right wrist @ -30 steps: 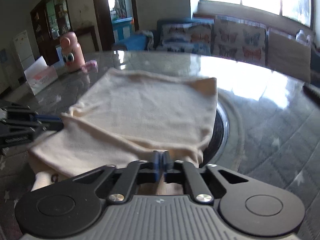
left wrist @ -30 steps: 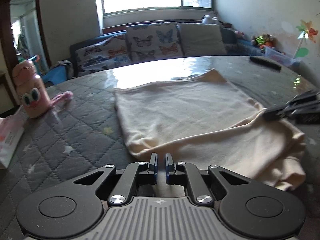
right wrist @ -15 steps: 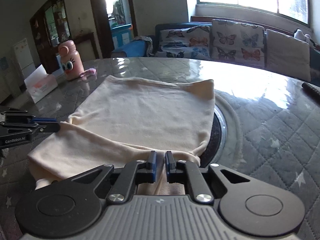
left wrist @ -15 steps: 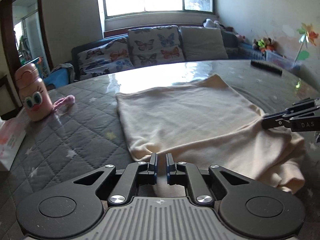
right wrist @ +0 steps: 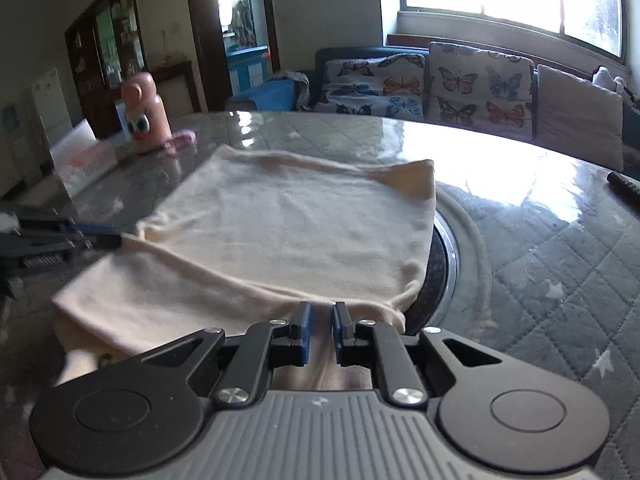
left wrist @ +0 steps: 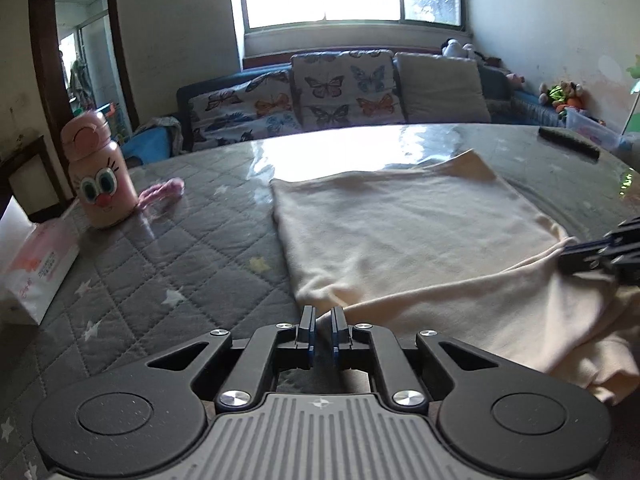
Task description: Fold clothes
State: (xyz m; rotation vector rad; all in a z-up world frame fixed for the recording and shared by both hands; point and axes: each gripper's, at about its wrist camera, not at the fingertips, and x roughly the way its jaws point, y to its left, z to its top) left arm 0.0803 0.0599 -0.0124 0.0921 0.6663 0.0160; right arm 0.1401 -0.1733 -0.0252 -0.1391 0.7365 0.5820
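partly hidden: cream garment (right wrist: 288,232) near edge under right hand-held gripper (right wrist: 319,322), jaws slightly apart, gripping nothing.

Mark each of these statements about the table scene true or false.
1. The cream fabric garment lies on the grey quilted table cover. True.
2. The pink cartoon-faced bottle stands on the garment. False: it stands on the table cover, apart from the garment, next to the white tissue box.
3. The slim black object lies near the table's far edge, off the garment. True.
4. The butterfly-print cushions sit on the table. False: they lean on the dark blue sofa behind the table, below the window.
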